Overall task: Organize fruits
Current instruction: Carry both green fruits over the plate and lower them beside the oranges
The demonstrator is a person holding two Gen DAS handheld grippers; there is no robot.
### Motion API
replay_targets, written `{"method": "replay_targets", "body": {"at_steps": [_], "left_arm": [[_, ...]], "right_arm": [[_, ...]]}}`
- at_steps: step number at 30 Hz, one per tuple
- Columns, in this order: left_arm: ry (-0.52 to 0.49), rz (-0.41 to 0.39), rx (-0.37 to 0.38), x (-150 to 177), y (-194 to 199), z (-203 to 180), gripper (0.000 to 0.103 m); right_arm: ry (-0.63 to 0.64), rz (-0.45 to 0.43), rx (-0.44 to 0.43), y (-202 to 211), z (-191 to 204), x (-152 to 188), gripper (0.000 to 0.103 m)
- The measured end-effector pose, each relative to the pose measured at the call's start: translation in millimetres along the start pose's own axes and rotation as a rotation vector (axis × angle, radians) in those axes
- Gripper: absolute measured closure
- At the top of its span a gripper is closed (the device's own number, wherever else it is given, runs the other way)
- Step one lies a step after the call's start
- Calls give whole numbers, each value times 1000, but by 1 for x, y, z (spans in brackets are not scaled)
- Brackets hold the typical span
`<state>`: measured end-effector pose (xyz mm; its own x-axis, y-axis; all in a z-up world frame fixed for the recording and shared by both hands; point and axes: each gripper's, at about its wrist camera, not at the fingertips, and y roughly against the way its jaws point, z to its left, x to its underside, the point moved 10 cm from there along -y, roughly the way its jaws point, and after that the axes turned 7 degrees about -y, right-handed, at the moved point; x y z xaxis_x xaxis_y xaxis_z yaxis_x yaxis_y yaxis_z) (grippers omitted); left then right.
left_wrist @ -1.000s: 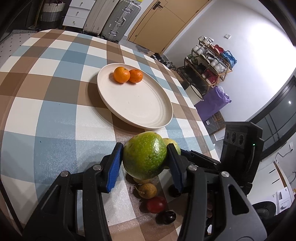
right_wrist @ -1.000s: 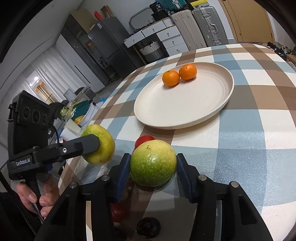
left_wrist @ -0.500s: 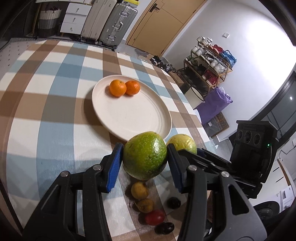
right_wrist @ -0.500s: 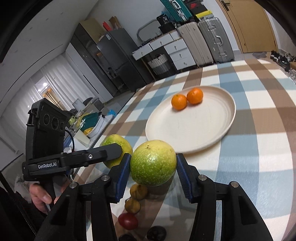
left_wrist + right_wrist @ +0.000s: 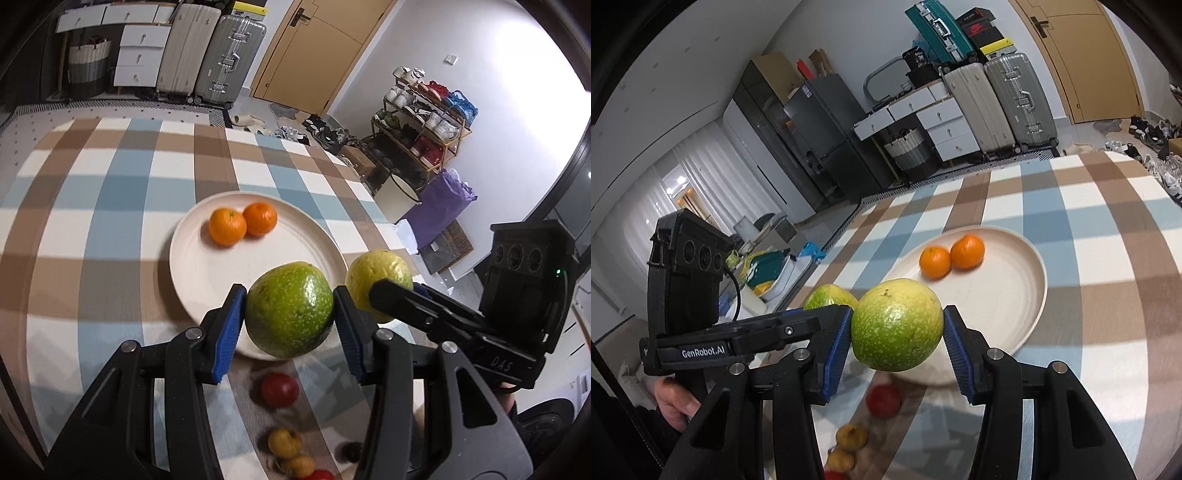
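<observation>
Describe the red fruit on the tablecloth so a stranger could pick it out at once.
Start at the big cream plate on the checked tablecloth, which holds two tangerines. Come off the plate's near rim onto a brown stripe: the red fruit lies there first in a short line of small fruits. It is the round, deep red one, with small yellow-brown fruits just behind it.

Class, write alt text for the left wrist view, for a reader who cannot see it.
The left tongs grip a speckled green fruit above the near rim of a cream plate holding two oranges, on a checked tablecloth. The right tongs hold a yellower fruit alongside.
</observation>
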<state>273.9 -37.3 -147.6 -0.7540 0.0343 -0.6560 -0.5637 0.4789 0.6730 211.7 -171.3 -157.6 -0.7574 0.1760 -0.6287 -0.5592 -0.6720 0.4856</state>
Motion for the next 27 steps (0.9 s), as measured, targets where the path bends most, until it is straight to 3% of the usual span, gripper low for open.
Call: {"method": "replay_targets", "body": {"at_steps": [13, 27], "left_arm": [[-90, 32, -77, -38, -53, 1, 58], [-104, 81, -92, -44, -98, 11, 58]], "right_arm": [[-28, -24, 32, -20, -29, -44, 53], [-99, 48, 85, -59, -73, -46, 53]]}}
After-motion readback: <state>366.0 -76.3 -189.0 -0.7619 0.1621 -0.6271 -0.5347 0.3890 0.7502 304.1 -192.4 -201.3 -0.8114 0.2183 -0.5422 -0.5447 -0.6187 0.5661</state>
